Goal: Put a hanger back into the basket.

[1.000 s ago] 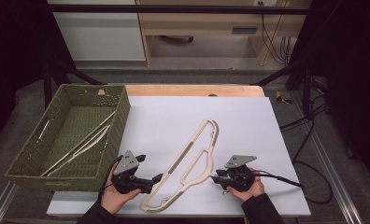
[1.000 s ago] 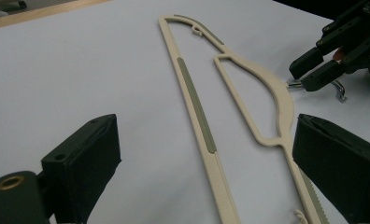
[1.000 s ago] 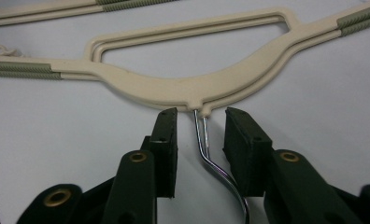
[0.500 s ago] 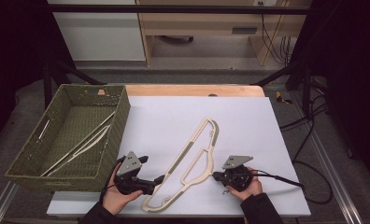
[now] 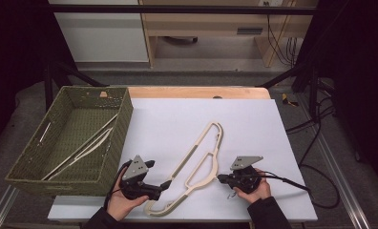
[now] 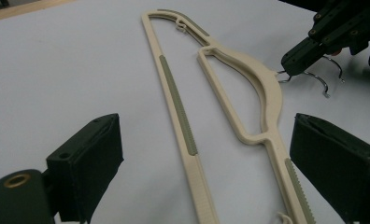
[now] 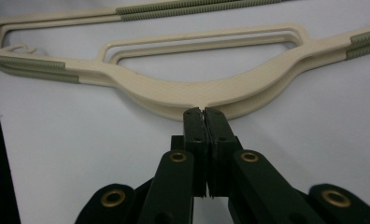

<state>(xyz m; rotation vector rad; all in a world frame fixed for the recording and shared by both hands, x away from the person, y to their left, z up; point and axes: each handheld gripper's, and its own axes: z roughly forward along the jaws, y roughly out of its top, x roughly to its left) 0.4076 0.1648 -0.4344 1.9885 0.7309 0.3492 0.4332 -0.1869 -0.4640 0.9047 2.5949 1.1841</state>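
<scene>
— From my screen, what sits left of the white table [image 5: 177,119]?
— I see a green woven basket [image 5: 34,167] holding pale hangers [image 5: 89,145]. Behind the table stands a wooden bench [image 5: 211,24]; cables [image 5: 320,143] trail at right.

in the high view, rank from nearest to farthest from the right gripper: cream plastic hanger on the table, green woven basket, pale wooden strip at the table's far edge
1. Cream plastic hanger: right at the jaws of the right gripper, which are shut on its metal hook.
2. Pale wooden strip: along the table's far edge, beyond the hanger.
3. Green woven basket: at the left side; close to the strip's rank.
</scene>
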